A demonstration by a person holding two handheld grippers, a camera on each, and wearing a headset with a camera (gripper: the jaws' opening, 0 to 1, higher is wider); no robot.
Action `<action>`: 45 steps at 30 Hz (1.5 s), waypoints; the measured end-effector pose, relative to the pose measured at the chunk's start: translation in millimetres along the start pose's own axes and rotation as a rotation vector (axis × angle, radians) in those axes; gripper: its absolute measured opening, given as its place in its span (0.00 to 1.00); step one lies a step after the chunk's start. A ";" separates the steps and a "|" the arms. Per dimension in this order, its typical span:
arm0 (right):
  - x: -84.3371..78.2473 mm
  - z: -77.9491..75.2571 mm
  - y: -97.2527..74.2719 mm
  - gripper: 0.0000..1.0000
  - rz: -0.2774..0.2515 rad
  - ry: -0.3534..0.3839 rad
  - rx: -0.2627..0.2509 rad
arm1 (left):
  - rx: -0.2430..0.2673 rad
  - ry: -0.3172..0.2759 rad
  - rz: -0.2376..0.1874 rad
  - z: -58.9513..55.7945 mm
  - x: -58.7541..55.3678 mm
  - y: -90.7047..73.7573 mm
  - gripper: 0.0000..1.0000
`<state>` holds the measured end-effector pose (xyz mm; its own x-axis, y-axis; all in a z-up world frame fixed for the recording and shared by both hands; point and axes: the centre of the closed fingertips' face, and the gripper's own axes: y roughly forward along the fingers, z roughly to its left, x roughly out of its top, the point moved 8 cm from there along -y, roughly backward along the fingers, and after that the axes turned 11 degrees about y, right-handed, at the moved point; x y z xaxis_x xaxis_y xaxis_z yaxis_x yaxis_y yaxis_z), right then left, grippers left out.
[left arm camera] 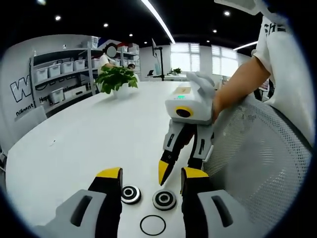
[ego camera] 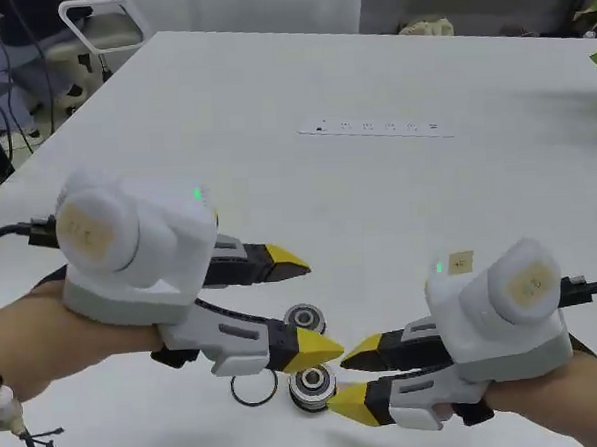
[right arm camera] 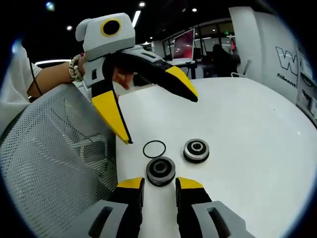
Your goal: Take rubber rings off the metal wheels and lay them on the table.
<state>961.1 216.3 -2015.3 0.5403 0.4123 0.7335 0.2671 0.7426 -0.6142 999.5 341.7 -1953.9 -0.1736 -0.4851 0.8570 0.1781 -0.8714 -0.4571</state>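
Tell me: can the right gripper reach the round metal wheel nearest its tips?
Probably yes: the right gripper is open, and the round metal wheel lies just ahead of its tips with nothing between.

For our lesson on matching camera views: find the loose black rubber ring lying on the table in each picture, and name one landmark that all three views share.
Head view: the rubber ring lies at bottom centre, just left of the nearer wheel.
Left gripper view: bottom centre, between that view's own jaws.
Right gripper view: near the middle, just beyond the nearer wheel.
Shared landmark: the metal wheel beside the ring.
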 end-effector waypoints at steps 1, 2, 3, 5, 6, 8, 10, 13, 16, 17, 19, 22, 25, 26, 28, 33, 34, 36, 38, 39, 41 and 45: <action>-0.2 0.1 0.7 0.23 0.002 -0.001 0.000 | 0.001 0.001 0.006 -0.7 -2.2 0.3 0.42; -0.3 0.0 1.8 0.22 0.003 -0.002 -0.003 | -0.003 0.006 0.017 -2.3 -5.4 0.5 0.42; -0.6 -0.2 2.7 0.22 0.003 -0.001 -0.005 | -0.002 0.006 0.021 -3.1 -7.2 0.9 0.40; -0.9 -0.7 4.7 0.22 0.000 0.004 -0.016 | 0.014 -0.011 0.019 -5.5 -11.3 3.2 0.37; -1.3 -1.0 5.9 0.21 0.000 0.006 -0.023 | 0.003 -0.014 0.024 -7.5 -13.1 4.4 0.34; -3.0 -1.0 8.2 0.21 0.004 0.004 -0.039 | -0.055 -0.014 0.048 -14.1 -18.2 7.4 0.31; -5.8 -1.4 10.9 0.21 0.019 -0.002 -0.046 | -0.083 -0.054 0.054 -18.4 -22.4 11.6 0.29; -7.7 -2.6 12.5 0.21 0.027 0.006 -0.052 | -0.101 0.006 0.104 -21.4 -28.9 16.0 0.28; -8.2 -3.6 13.0 0.19 0.023 0.014 -0.054 | -0.111 0.005 0.117 -23.2 -32.2 19.9 0.25; -8.2 -3.6 13.4 0.19 0.022 0.020 -0.052 | -0.110 0.000 0.118 -22.9 -33.2 20.9 0.24; -8.1 -3.5 14.1 0.19 0.020 0.016 -0.054 | -0.114 -0.004 0.135 -23.0 -37.0 24.0 0.20; -7.9 -3.2 14.9 0.18 0.022 0.009 -0.054 | -0.110 0.005 0.155 -22.7 -40.0 24.8 0.17; -8.0 -2.7 14.9 0.17 0.026 -0.003 -0.053 | -0.109 -0.029 0.161 -22.3 -42.6 24.9 0.14; -8.0 -2.6 15.0 0.17 0.027 -0.006 -0.053 | -0.112 -0.024 0.164 -23.1 -43.1 25.0 0.13; -7.9 -2.1 15.1 0.17 0.027 -0.008 -0.051 | -0.117 -0.005 0.186 -24.6 -45.9 25.7 0.12; -7.5 -2.4 14.8 0.17 0.029 -0.017 -0.053 | -0.124 0.035 0.184 -23.4 -46.4 30.7 0.09; -7.5 -2.4 14.7 0.17 0.030 -0.019 -0.053 | -0.122 0.020 0.187 -22.6 -46.7 30.7 0.08; -7.5 -2.5 14.7 0.16 0.031 -0.020 -0.053 | -0.119 0.007 0.190 -22.4 -46.5 29.4 0.08; -7.1 -2.8 14.0 0.15 0.033 -0.019 -0.051 | -0.120 0.013 0.189 -22.9 -46.5 29.1 0.08; -7.1 -3.0 13.5 0.15 0.033 -0.019 -0.050 | -0.118 0.014 0.188 -22.9 -46.7 29.6 0.08; -7.3 -3.4 12.7 0.13 0.035 -0.021 -0.049 | -0.115 0.017 0.188 -23.0 -46.6 29.5 0.08; -8.0 -5.0 10.7 0.08 0.042 -0.024 -0.048 | -0.112 0.016 0.186 -23.5 -46.5 28.7 0.08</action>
<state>963.6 218.2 -2029.2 0.5323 0.4557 0.7134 0.2827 0.6987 -0.6572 989.9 337.5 -2012.5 -0.1629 -0.6389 0.7518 0.0999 -0.7688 -0.6317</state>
